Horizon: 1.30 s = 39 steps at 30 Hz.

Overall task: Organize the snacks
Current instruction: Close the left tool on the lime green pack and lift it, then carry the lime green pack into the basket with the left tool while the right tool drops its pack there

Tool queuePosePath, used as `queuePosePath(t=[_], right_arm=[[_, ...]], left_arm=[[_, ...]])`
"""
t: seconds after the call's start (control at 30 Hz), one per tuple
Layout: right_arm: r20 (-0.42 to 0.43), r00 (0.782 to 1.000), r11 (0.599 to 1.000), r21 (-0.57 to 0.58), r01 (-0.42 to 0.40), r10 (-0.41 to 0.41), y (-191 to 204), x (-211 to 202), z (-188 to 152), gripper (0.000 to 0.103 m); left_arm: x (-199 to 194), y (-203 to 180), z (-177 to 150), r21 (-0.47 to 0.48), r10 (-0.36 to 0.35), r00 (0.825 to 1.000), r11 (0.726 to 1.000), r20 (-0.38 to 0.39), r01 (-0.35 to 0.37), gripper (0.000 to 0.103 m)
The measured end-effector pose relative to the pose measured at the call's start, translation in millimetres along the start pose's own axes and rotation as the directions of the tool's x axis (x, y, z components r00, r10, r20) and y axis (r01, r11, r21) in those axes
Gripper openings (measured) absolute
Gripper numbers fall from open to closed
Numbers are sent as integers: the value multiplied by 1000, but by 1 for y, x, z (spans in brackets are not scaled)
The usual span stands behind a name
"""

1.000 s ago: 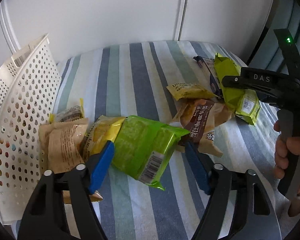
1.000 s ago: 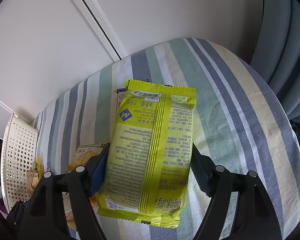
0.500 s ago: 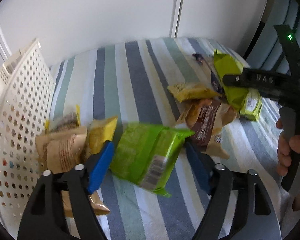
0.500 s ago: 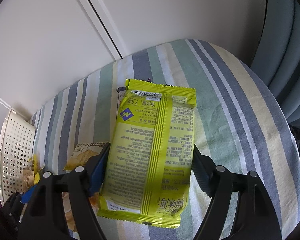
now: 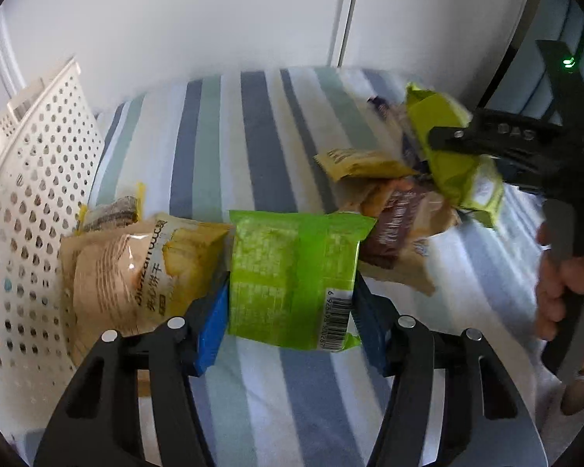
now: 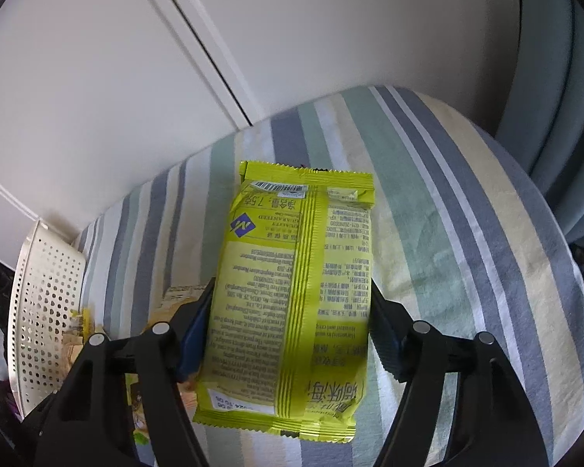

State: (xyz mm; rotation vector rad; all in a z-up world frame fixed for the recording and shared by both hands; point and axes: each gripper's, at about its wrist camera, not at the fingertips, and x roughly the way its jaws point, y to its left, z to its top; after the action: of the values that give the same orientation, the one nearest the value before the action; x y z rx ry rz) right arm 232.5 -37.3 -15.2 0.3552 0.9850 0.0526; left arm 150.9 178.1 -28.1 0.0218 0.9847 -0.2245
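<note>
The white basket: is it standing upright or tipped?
Tipped: the white basket lies on its side, with snack packets against it.

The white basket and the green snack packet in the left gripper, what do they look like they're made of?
White basket: looks like rigid moulded plastic, matte, its wall punched with even rows of round holes. Green snack packet, held in the left gripper: probably thin printed plastic film, slightly glossy, with creases, a crimped end seam and a printed barcode.

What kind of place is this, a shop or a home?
Most likely a home room, perhaps a bedroom. The snacks lie on a striped cloth over a soft surface, beside a white perforated basket, with plain white cabinet doors behind.
</note>
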Motion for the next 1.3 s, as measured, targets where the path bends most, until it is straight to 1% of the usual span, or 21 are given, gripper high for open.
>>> queuePosePath(t=[0.07, 0.17, 0.23, 0.3, 0.43, 0.53, 0.67, 0.83, 0.93, 1.03, 1.1, 1.13, 1.23, 1.3], right_arm=[[9, 1000, 1000, -3, -4, 4, 2, -2, 1, 70], [32, 999, 1000, 13, -26, 25, 1, -7, 2, 70], [48, 997, 998, 34, -54, 53, -2, -12, 3, 70], [63, 995, 995, 55, -86, 82, -5, -16, 4, 70], [102, 985, 984, 95, -148, 138, -12, -26, 7, 70], [119, 983, 984, 94, -148, 137, -11, -29, 9, 70], [127, 983, 986, 83, -144, 133, -7, -30, 7, 70], [129, 984, 988, 70, -135, 125, -4, -29, 7, 70], [121, 985, 989, 67, -128, 119, -3, -25, 6, 70], [117, 987, 991, 57, -119, 112, -1, -23, 6, 70], [117, 987, 992, 52, -114, 108, 1, -23, 6, 70], [116, 988, 993, 48, -111, 105, 1, -23, 6, 70], [114, 989, 994, 42, -102, 96, 3, -22, 5, 70], [111, 989, 994, 41, -101, 96, 4, -21, 5, 70]], left_arm=[[-11, -2, -4, 2, 2, 1000, 1000, 27, -2, 60], [-28, -8, -2, 25, 23, 997, 999, 80, -25, 60], [-41, -8, -2, 19, 11, 993, 1000, 114, -13, 60], [-55, -7, -1, 9, 0, 988, 1000, 153, -1, 60], [-80, -3, 0, -10, 7, 975, 1000, 221, -5, 60], [-91, 0, -1, -20, 13, 967, 1000, 254, -8, 60], [-102, 8, 0, -52, 41, 954, 998, 297, -26, 60], [-123, 33, 2, -129, 107, 930, 989, 351, -65, 60], [-138, 59, -2, -197, 165, 912, 976, 376, -95, 60], [-147, 79, -6, -247, 214, 900, 961, 379, -125, 60], [-152, 96, -9, -294, 257, 891, 944, 374, -148, 60], [-155, 104, -12, -315, 279, 886, 935, 371, -163, 60], [-162, 129, -17, -395, 373, 860, 890, 349, -226, 60], [-165, 141, -20, -433, 414, 845, 866, 338, -251, 62]])
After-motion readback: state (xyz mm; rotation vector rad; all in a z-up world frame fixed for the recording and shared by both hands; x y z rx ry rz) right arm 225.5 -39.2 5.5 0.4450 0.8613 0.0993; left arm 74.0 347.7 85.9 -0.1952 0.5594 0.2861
